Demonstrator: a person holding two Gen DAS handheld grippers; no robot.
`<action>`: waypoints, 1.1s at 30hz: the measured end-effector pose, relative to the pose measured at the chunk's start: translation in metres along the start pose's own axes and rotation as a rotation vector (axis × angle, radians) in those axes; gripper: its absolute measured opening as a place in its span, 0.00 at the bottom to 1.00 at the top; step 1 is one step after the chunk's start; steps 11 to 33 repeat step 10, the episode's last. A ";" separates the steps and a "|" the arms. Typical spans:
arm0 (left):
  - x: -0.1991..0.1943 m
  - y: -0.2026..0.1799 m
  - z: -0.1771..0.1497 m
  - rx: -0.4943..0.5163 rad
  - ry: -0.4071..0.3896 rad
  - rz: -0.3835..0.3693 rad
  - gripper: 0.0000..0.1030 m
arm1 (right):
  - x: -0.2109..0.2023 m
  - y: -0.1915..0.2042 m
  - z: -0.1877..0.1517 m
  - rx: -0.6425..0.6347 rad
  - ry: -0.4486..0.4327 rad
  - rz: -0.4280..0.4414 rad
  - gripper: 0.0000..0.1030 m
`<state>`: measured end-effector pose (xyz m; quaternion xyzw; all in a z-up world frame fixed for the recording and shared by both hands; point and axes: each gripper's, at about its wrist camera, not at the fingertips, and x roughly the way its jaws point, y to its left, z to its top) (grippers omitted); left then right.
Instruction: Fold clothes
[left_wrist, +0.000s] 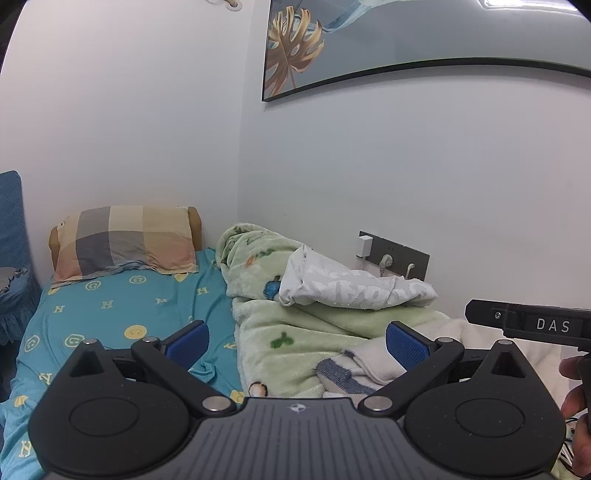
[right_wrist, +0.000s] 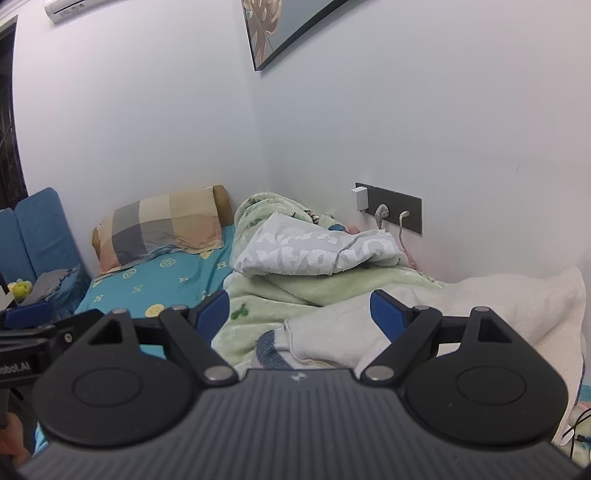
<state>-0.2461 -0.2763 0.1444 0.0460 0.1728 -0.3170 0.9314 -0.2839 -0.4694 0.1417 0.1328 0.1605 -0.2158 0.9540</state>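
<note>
Turquoise printed bedsheet (left_wrist: 122, 314) spans the bed, with a pale green fleece blanket (right_wrist: 314, 291) heaped along the wall side. On that blanket lies the task's thing, a crumpled white-and-grey patterned garment (right_wrist: 317, 253), its long axis running left to right, ahead of and beyond both tools. A cream towel with a blue stripe (right_wrist: 332, 332) lies nearer. The right gripper (right_wrist: 299, 314) looks nearer to the garment; the left gripper (left_wrist: 295, 341) sits beside it. Both are level, spread wide and empty.
</note>
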 end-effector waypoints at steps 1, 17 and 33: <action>-0.001 0.000 0.000 0.000 0.000 0.001 1.00 | -0.001 0.001 0.000 -0.004 -0.001 -0.001 0.82; -0.009 0.002 0.000 -0.002 -0.005 0.005 1.00 | -0.007 0.008 -0.001 -0.026 -0.008 0.001 0.83; -0.009 0.002 0.000 -0.002 -0.005 0.005 1.00 | -0.007 0.008 -0.001 -0.026 -0.008 0.001 0.83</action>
